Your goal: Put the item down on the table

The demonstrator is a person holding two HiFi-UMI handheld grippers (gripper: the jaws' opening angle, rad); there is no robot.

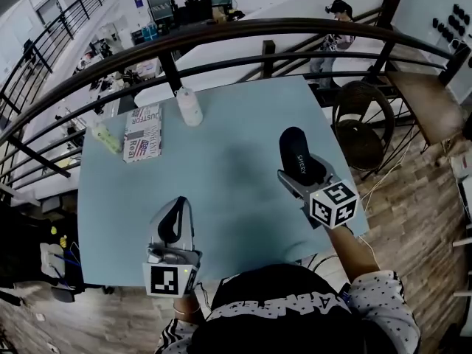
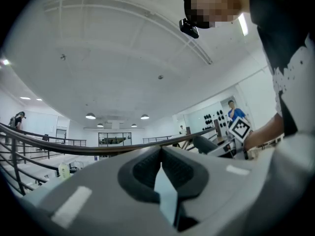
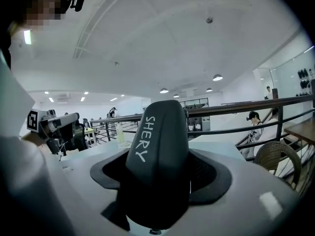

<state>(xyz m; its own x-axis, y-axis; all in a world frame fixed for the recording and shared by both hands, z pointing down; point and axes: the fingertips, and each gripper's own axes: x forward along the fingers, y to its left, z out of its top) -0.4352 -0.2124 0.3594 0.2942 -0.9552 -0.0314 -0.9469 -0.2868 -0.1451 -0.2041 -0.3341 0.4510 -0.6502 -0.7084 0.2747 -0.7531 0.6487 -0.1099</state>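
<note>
A black oblong case (image 1: 297,153) with white lettering "SHERY" stands up out of my right gripper (image 1: 302,171), which is shut on its lower end over the right part of the light blue table (image 1: 236,161). In the right gripper view the case (image 3: 158,141) fills the middle, clamped between the dark pads, and its tip points up and away. My left gripper (image 1: 175,217) hovers near the table's front left with its jaws shut and nothing between them; in the left gripper view the jaws of that gripper (image 2: 161,164) meet at their tips.
At the table's far left stand a white bottle (image 1: 189,106), a stack of printed boxes (image 1: 142,133) and a green bottle (image 1: 105,136). A dark railing (image 1: 221,32) runs behind the table. A wicker chair (image 1: 363,124) stands off the right edge.
</note>
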